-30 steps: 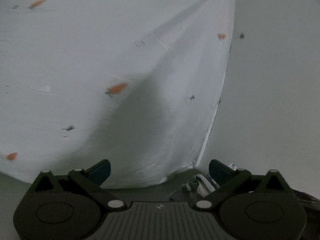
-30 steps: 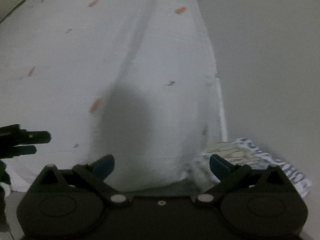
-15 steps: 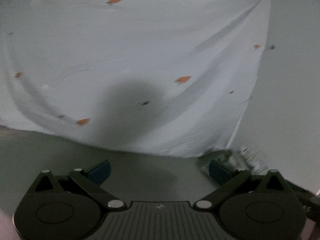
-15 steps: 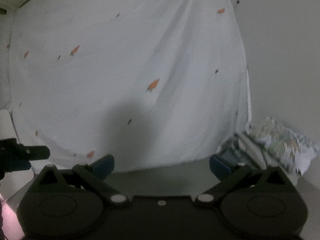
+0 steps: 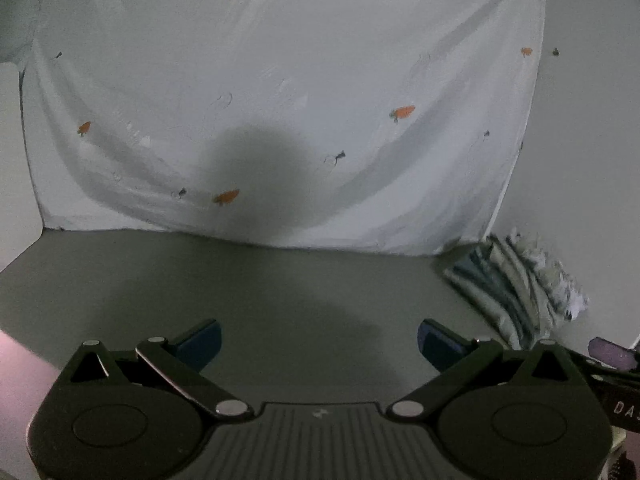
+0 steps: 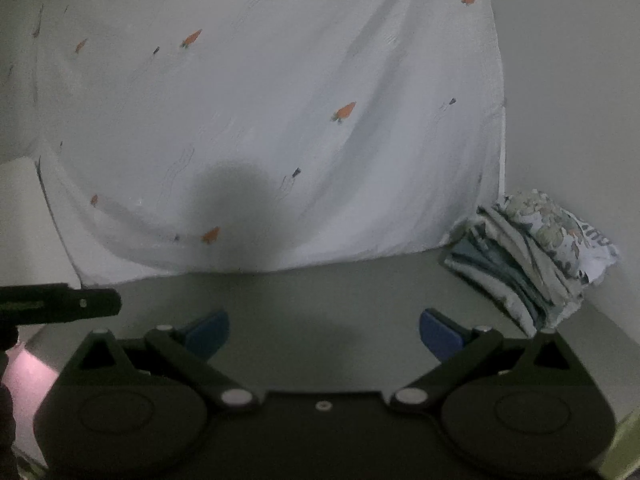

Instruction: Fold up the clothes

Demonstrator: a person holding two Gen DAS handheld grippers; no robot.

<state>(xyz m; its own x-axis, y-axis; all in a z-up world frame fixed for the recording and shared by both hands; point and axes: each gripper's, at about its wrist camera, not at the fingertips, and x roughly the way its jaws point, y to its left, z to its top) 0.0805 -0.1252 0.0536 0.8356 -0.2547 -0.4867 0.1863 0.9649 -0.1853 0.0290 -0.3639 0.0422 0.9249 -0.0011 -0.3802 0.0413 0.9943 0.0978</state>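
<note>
Both grippers look identical: left gripper (image 5: 319, 344) and right gripper (image 6: 324, 334) have matte black bodies, twin round housings low in frame, silver pivot screws on crossed linkage arms, blue fingertip pads (image 5: 200, 342), left one with ribbed centre plate.

Both grippers apparently drew back from the white cloth (image 5: 304, 80).
</note>
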